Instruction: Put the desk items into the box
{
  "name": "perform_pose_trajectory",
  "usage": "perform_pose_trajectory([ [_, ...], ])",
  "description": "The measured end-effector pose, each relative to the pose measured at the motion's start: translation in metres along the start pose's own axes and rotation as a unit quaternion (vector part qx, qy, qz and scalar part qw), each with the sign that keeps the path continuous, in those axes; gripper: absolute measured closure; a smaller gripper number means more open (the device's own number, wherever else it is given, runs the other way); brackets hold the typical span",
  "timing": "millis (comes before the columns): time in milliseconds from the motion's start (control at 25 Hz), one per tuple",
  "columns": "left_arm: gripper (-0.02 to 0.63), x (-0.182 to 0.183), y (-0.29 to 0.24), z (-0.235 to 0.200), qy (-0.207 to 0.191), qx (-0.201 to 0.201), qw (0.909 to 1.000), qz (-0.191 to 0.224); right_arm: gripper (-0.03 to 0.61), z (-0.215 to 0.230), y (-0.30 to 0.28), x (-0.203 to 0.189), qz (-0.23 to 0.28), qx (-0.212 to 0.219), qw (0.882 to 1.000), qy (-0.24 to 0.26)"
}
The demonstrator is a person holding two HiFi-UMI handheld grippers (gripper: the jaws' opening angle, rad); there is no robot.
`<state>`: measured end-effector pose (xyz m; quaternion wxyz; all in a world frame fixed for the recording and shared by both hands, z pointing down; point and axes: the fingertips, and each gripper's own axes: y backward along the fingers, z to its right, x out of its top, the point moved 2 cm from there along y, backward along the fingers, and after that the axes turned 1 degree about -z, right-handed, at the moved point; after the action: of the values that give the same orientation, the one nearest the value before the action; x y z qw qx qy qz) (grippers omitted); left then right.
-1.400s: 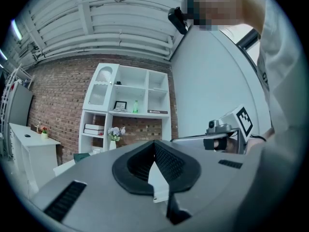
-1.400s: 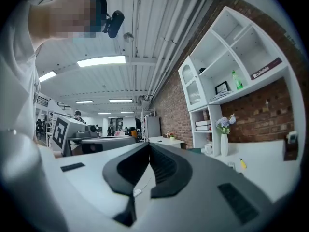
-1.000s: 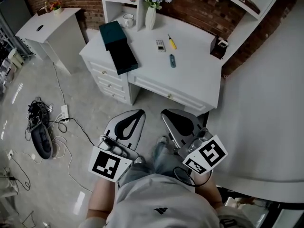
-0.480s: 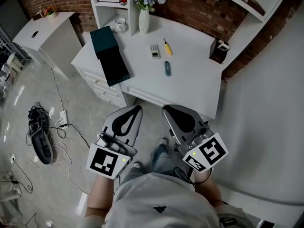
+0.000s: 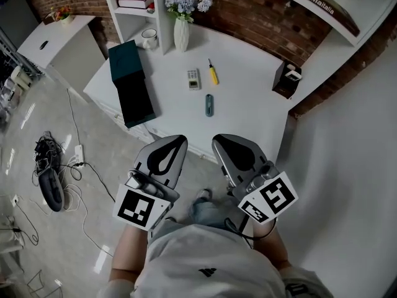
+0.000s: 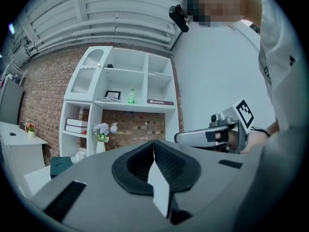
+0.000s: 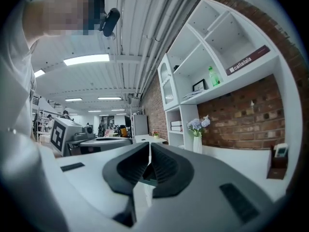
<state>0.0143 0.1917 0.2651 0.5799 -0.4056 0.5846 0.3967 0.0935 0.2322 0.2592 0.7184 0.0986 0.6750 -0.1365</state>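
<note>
Three small items lie close together at mid-desk on the white desk point(image 5: 248, 113): a white remote-like pad point(image 5: 193, 79), a yellow-handled screwdriver point(image 5: 213, 73) and a slim blue-grey tool point(image 5: 209, 104). The dark teal rectangular box point(image 5: 126, 59) sits at the desk's left end, with a black flat part point(image 5: 135, 98) just in front of it reaching the front edge. Both the left gripper point(image 5: 178, 141) and the right gripper point(image 5: 218, 143) are held near the desk's front edge, well apart from the items, each with jaws pressed together on nothing. My judgement of the risks: claws that reach in without parting would only shove the items, the round screwdriver could roll away, and a careless knock could push the black flat part off the edge or topple the white flower vase point(image 5: 181, 35)
</note>
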Motion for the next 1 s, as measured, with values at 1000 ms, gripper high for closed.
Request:
perform_pose_trajectory([
  [1000, 0.600, -0.027, -0.124, -0.001, 0.012, -0.011, 0.9996, -0.024, 0.568, 0.126, 0.001, -0.020, 0.001, -0.024, 0.999, -0.046],
])
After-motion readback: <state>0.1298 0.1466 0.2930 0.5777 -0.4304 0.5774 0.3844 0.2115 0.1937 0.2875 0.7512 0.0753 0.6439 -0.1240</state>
